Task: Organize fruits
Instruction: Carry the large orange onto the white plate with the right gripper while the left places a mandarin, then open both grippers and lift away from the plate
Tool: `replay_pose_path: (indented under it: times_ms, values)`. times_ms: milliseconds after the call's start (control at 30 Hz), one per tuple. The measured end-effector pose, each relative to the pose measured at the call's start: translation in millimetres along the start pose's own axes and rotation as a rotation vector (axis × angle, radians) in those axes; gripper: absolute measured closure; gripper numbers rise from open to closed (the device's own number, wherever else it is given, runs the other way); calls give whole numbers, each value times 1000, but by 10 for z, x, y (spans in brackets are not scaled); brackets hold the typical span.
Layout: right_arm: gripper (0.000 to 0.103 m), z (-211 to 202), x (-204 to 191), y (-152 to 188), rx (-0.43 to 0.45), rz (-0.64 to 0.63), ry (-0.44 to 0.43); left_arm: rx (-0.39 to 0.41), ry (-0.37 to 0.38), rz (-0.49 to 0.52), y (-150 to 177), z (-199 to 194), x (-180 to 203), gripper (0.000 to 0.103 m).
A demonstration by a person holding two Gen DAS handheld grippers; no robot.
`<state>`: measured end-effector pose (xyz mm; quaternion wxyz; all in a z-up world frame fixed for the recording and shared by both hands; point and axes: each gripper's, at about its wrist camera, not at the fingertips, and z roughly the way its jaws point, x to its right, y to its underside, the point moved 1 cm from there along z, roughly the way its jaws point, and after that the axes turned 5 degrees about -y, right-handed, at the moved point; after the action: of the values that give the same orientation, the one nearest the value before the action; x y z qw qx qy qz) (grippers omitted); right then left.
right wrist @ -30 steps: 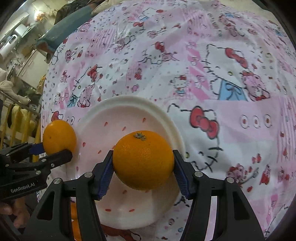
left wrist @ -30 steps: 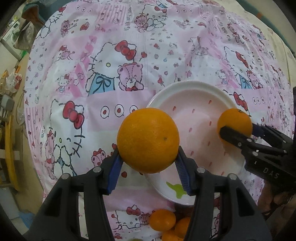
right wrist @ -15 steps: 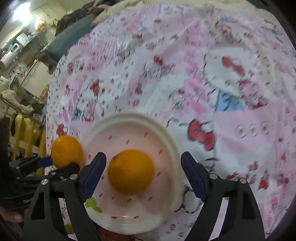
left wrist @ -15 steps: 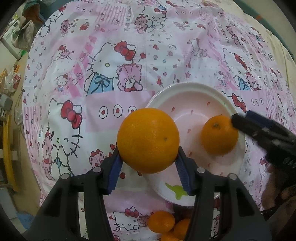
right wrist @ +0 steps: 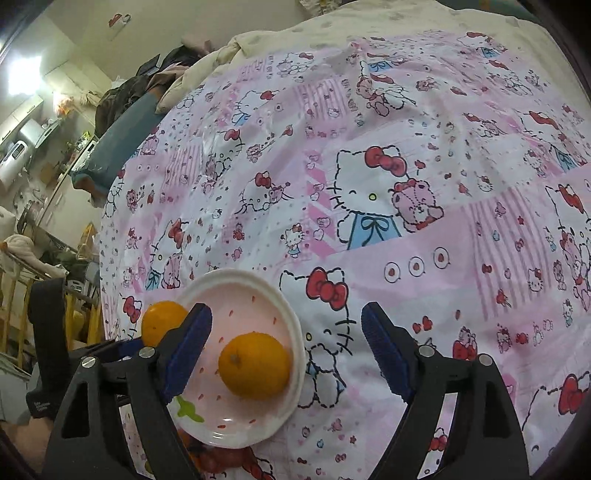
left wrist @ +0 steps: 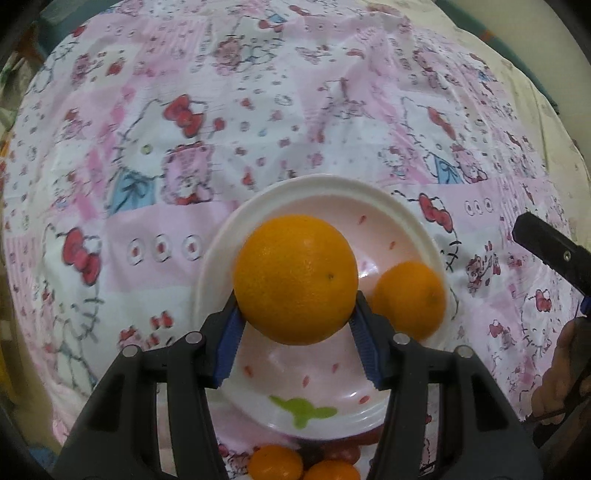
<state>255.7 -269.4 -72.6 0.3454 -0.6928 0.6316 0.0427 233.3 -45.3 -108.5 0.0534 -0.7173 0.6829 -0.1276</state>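
Right gripper [right wrist: 286, 350] has let go and backed off, jaws wide, its orange [right wrist: 254, 365] now sitting on the plate [right wrist: 288, 306] just ahead-left; left gripper [left wrist: 295, 343] still clamps the second orange [left wrist: 295, 278] over that plate; one placed, next drop looks close.

Pink cartoon-cat sheet [right wrist: 388, 206] spread across whole surface, creased. Cream quilt [right wrist: 332, 26] bunched at far edge. Dark clothes pile [right wrist: 125, 92] beside it. Wooden rails [right wrist: 14, 295] at left (room beyond cluttered, blurred).
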Motion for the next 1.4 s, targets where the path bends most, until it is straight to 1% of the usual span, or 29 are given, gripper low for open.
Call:
replay_pose_path:
  times_ms: [133,200,300,433,500,567,633,700,767,900,1000,1100,1233,1267,1400]
  values:
    - [17,-77,11,-9,18,8,-8,-26,29,-10,-33,92,2,51]
    - [17,-120,17,-32,29,15,-12,-27,11,-13,-56,135,-18,51]
    - [17,-176,16,-54,46,15,-14,-31,11,-28,-78,177,-52,50]
    - [15,-205,25,-55,50,12,-9,-21,-28,-3,-60,178,-28,49]
    - [15,-190,20,-50,46,12,-8,-9,-36,10,-50,164,-16,43]
    - [15,-169,5,-40,39,8,-7,45,-52,33,-59,67,23,22]
    - [15,-143,-27,-22,30,-3,-7,99,-75,55,-72,-39,60,11]
    - [15,-126,-61,-3,26,-16,-2,131,-80,75,-77,-122,88,11]
    - [15,-119,-88,12,26,-28,4,142,-84,80,-76,-160,83,11]
    - [15,-124,-137,36,27,-37,7,143,-81,57,-45,-206,12,11]
    - [15,-151,-177,57,29,-38,4,172,-101,54,10,-315,-43,11]
    - [15,-225,-234,96,41,-39,-1,205,-104,35,72,-450,-80,11]
    - [15,-366,-336,205,54,-65,-7,243,-100,5,183,-667,-136,11]
    - [15,-395,-355,246,55,-70,-5,253,-111,2,223,-727,-144,11]
    - [15,-497,-400,429,54,-64,-12,293,-125,13,396,-927,-158,11]
